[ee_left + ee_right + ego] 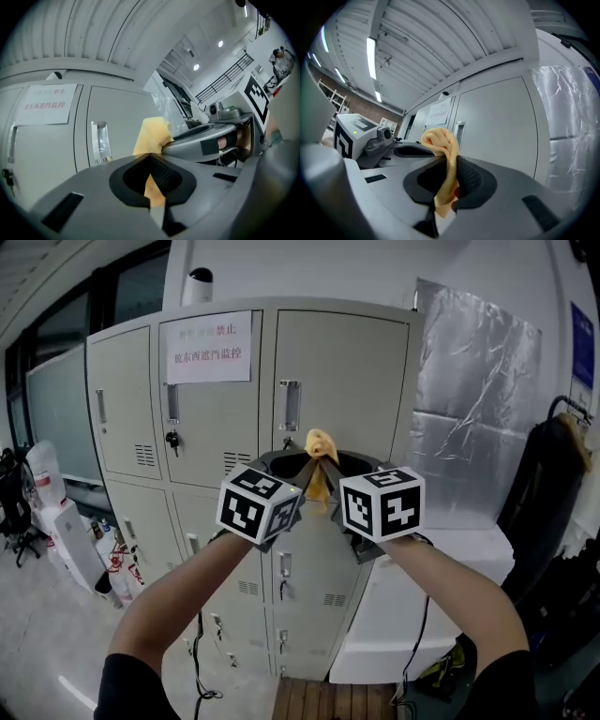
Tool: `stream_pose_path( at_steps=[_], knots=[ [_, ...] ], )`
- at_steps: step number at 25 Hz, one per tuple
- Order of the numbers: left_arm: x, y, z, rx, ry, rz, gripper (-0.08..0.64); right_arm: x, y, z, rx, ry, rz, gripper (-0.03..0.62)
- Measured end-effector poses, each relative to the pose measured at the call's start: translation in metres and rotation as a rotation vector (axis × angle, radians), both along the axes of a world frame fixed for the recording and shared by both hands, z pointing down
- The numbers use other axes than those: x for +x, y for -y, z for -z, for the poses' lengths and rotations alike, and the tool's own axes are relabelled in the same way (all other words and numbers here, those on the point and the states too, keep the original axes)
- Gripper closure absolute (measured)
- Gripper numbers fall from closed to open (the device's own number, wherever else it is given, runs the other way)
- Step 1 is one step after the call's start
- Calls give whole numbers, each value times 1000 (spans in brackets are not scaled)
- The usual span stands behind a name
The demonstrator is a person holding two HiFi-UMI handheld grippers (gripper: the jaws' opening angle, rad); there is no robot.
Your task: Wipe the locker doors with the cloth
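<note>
**Head view**
- locker doors [342,381]: grey bank in the middle of the view, with a paper notice [208,348] on the upper middle door
- left tool [300,468]: raised in front of the locker, level with the bottom edge of the upper row
- right tool [335,466]: same height, its tip just beside the left tool's
- cloth [320,448]: yellow and bunched, pinched where the two tips meet; its tail hangs in front of the locker's right column, and I cannot tell whether it touches a door
- foil sheet [478,399]: on the wall to the right of the locker

**Left gripper view**
- left tool [151,157]: jaws together on a strip of the cloth [151,133]; yellow shows between the pads and bunches above the tip
- handle [101,140]: recessed in the locker door behind the cloth

**Right gripper view**
- right tool [449,161]: jaws clamped on the cloth [440,138]; a fold bulges above the tip and the tail runs down between the pads
- locker: plain door behind the cloth, which looks to be apart from it

**Progress**
- done: the cloth is held in both tools and brought up to the locker
- left: probably all the wiping, since the cloth is wadded and not flat on any door
- next: likely spread the cloth and press it to a door
</note>
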State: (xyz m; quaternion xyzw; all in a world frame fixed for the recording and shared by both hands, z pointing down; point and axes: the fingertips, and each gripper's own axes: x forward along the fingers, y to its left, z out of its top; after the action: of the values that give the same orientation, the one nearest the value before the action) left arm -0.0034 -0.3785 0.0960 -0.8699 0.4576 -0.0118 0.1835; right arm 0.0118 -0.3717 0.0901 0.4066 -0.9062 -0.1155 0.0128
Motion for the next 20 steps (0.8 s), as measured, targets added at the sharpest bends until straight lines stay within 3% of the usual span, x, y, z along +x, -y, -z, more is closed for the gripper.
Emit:
stream_pose_path(
  at_steps=[10,15,20],
  knots=[
    [-2,11,114,104,17,73,541,-4,11,114,119,-35,50,520],
    [-20,17,149,114,-36,91,541,-19,16,154,162,-61,57,520],
    [-39,24,185,154,-19,94,541,-38,22,189,210,-20,52,520]
  ],
)
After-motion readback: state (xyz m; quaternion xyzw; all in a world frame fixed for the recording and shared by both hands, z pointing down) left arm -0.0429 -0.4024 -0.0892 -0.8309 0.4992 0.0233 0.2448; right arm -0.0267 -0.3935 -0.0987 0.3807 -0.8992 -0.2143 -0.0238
